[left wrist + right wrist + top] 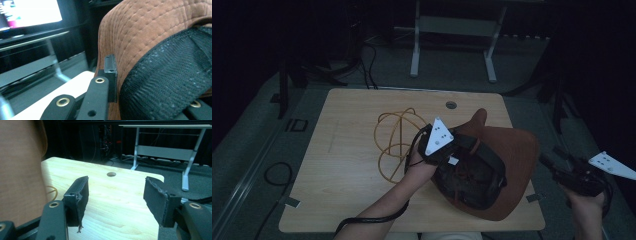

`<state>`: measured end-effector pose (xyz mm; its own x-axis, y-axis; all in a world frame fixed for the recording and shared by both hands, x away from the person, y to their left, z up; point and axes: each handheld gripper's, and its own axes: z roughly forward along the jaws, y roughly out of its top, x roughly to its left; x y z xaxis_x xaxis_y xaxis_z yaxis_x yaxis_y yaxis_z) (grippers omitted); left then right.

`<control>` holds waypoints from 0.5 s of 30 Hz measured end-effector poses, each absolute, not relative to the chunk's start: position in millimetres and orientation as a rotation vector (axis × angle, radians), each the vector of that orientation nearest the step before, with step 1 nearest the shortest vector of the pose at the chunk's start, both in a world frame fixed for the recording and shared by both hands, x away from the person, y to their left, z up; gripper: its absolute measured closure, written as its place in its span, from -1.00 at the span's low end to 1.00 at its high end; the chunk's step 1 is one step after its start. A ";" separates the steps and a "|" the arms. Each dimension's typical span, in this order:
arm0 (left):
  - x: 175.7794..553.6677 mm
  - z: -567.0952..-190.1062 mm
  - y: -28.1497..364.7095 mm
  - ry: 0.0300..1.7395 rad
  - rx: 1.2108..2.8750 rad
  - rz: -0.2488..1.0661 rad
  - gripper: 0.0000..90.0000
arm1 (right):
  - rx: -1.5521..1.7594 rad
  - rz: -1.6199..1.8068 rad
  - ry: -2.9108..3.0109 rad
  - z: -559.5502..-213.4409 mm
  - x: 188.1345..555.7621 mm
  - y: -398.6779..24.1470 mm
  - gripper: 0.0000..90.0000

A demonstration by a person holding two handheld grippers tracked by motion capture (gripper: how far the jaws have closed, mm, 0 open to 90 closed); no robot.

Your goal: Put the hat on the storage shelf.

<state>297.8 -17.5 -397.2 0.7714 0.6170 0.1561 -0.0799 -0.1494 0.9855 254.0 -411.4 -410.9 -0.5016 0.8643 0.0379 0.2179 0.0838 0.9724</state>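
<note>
One pair of tongs had work: the left tongs (451, 150) were clamped on the hat (507, 150) brim, lower right on the surface (342, 165). The right tongs (115, 200) stood apart, empty; their grip seemed still due.

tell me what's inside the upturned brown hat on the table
Inside the brown suede brimmed hat shows a black mesh lining with a black inner band, where the left tongs grip the rim. The crown's bottom is too dark to make out.
</note>
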 end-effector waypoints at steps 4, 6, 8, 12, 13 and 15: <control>292.8 -394.5 -12.1 0.372 1.600 0.611 0.92 | 1.039 1.496 1.819 -411.7 259.4 -406.1 -0.10; 290.5 -394.7 -8.6 0.315 1.576 0.578 0.92 | 1.014 1.520 1.831 -411.6 262.6 -402.4 -0.07; 288.9 -395.0 -6.8 0.262 1.559 0.538 0.92 | 0.983 1.551 1.845 -411.3 265.3 -396.9 -0.07; 286.6 -395.9 -8.2 0.214 1.539 0.498 0.92 | 0.898 1.618 1.893 -409.6 264.8 -378.3 -0.07; 286.1 -395.8 -9.4 0.206 1.538 0.488 0.92 | 0.870 1.629 1.914 -409.4 264.3 -372.5 -0.07; 284.4 -396.2 -11.6 0.178 1.519 0.477 0.92 | 0.821 1.657 1.939 -408.7 261.9 -360.1 -0.07</control>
<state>284.4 -11.6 -396.2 0.8959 0.4062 0.1799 -0.1888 -0.0182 0.9818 261.9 -360.1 -408.7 -0.7172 0.6959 0.0363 0.1445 0.0976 0.9847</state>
